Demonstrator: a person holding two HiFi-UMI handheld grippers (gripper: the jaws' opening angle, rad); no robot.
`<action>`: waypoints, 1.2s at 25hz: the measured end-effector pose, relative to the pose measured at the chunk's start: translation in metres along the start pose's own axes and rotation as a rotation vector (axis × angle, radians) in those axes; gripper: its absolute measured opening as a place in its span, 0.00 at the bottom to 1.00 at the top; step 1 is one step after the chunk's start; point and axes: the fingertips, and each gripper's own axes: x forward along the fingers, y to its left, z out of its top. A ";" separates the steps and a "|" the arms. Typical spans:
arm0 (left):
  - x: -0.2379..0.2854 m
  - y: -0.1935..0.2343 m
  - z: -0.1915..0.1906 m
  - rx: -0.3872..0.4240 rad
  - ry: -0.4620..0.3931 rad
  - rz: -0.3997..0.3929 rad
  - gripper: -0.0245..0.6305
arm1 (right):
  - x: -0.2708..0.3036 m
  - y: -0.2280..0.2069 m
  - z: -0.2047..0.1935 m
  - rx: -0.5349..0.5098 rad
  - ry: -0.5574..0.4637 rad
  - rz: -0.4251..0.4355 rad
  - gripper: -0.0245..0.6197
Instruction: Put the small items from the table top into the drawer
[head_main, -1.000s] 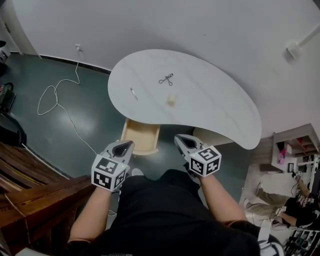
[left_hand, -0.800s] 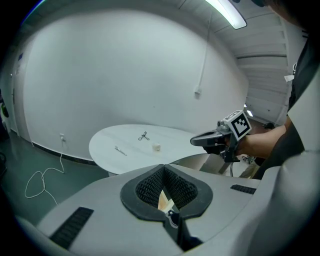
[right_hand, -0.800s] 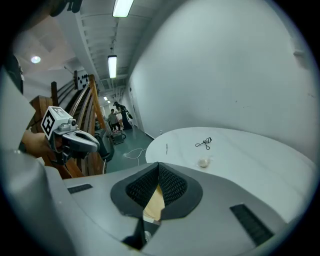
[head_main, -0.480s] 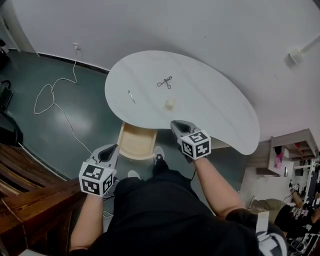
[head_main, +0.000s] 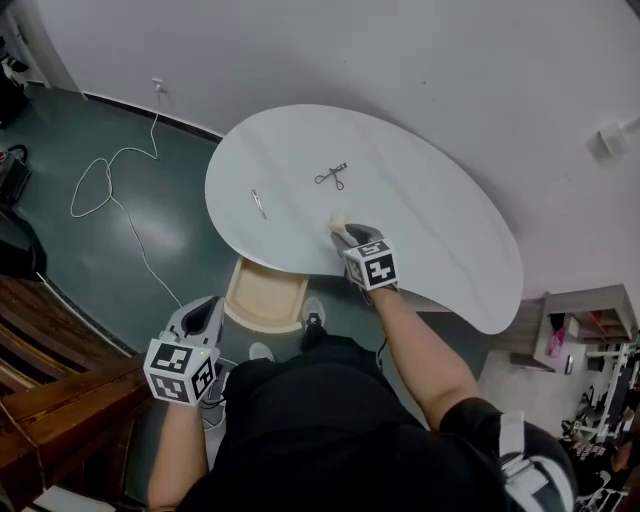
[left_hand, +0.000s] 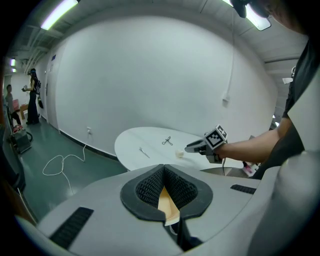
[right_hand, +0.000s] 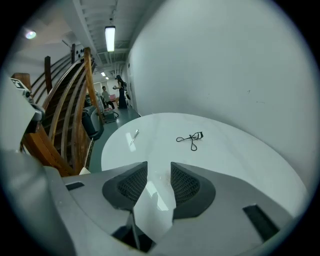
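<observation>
Right claw (head_main: 343, 233), jaws just opened with only tabletop (head_main: 430, 200) between — cream lump (head_main: 339, 218) just ahead, eyelash curler (head_main: 331, 178) beyond.

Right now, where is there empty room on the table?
The table's wide right end, past the right gripper, is bare. Crowded: the left half, where the eyelash curler, thin metal tool and cream lump lie.

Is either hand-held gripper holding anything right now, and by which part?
Nothing is held. The right hand-held gripper has just been opening its jaws above the table, nothing between them; the left hand-held gripper is shut and empty.
</observation>
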 end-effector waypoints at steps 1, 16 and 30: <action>0.002 0.000 0.000 -0.005 0.005 0.006 0.06 | 0.007 -0.005 0.000 0.012 0.009 -0.003 0.24; 0.021 -0.004 0.001 -0.028 0.074 0.045 0.06 | 0.060 -0.031 -0.036 0.107 0.121 0.026 0.29; 0.024 -0.001 -0.002 0.011 0.090 -0.005 0.06 | 0.023 -0.001 -0.016 0.108 0.043 0.073 0.20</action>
